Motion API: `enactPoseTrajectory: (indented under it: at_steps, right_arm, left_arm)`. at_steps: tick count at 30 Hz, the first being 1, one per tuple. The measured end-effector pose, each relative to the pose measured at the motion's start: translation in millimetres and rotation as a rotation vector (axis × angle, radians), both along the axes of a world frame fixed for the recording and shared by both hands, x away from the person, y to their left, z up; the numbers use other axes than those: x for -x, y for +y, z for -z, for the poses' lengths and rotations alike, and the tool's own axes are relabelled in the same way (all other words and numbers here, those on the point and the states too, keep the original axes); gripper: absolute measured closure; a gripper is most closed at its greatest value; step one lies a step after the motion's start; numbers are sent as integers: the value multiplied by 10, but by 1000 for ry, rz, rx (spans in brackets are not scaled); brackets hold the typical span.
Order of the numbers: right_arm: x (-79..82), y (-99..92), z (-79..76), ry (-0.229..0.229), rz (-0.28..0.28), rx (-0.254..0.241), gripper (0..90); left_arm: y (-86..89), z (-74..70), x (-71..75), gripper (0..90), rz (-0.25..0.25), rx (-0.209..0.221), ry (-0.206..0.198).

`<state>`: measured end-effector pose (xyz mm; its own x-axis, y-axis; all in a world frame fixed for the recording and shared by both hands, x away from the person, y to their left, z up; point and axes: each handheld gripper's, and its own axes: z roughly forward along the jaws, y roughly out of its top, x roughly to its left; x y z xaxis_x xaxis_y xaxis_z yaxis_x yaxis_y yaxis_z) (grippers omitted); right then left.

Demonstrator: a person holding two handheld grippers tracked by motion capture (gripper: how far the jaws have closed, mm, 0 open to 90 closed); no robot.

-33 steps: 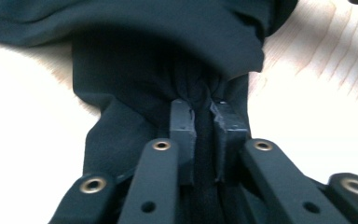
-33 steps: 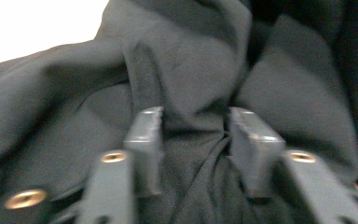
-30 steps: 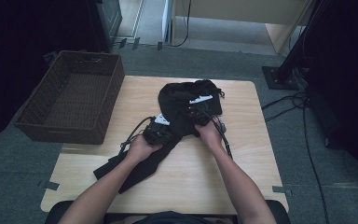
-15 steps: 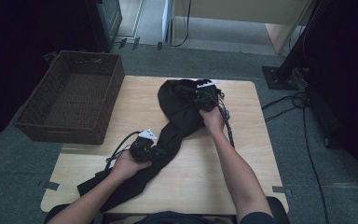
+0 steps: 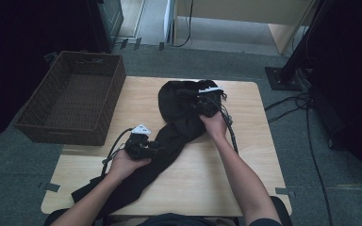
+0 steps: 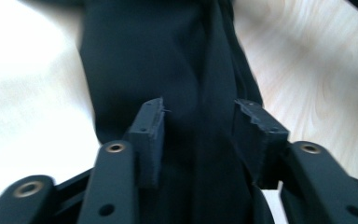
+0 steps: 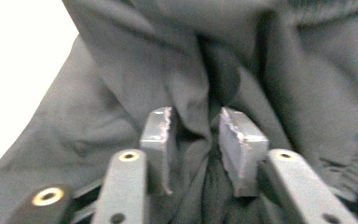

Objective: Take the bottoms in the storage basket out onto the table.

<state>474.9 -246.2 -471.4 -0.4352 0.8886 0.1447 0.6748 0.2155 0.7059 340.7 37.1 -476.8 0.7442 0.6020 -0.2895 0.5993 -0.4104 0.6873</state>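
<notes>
wooden table [image 5: 245, 179] up top, wicker basket [image 5: 70, 101] off its left edge. black garment [image 5: 179, 120] stretched diagonally across the table: bunched at the far right, trailing down toward the near left corner and over the edge. so the long axis runs far-right to near-left, basically hand to hand.

left gripper [image 5: 143, 143] sitting right at the middle of that strip, jaws just been opening, cloth running between them [image 6: 200, 130] but pads standing off it, so released. right gripper [image 5: 207, 101] up at the bunched end, jaws just been opening too, a fold poking up between the pads [image 7: 198, 130], looks let go rather than pinched.

probably next grab wants the trailing near-left end, and that's way nearer the left gripper, lying back toward the person along the same diagonal.
</notes>
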Motion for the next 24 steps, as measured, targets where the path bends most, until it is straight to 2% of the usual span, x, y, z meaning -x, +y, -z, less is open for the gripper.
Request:
enactPoseTrajectory:
  at_steps: [4,7,10,13,14,15,17,20,21,23,24]
  right_arm:
    - [117,13,-123,-18,-29,-33,533]
    - [279,78,-142,-29,-89,-35,520]
    - [385,147,-62,-22,-120,-15,481]
    - [397,213,76,4,-125,12,458]
    - [379,250,168,25,-126,45,456]
    - [379,250,168,25,-126,45,456]
    - [356,286,236,35,-127,71,472]
    - [323,330,311,46,-121,112,532]
    - [317,349,327,29,-115,131,580]
    - [302,377,328,14,-111,160,630]
    - [288,384,321,19,-116,161,695]
  left_arm:
    - [-125,-96,-173,471,-14,10,-15]
    - [-228,-54,-289,458,-14,-7,-17]
    - [-323,49,-377,456,-24,-32,-17]
    - [-397,149,-418,454,-20,-76,-26]
    - [-414,176,-420,512,-12,-84,-19]
    - [-424,202,-423,512,7,-85,-9]
    - [-442,232,-411,587,34,-112,-25]
    - [-462,276,-401,683,58,-128,-31]
    - [-462,282,-396,744,64,-125,-32]
    - [-464,289,-383,799,69,-118,-27]
    - [-456,289,-378,818,77,-116,-14]
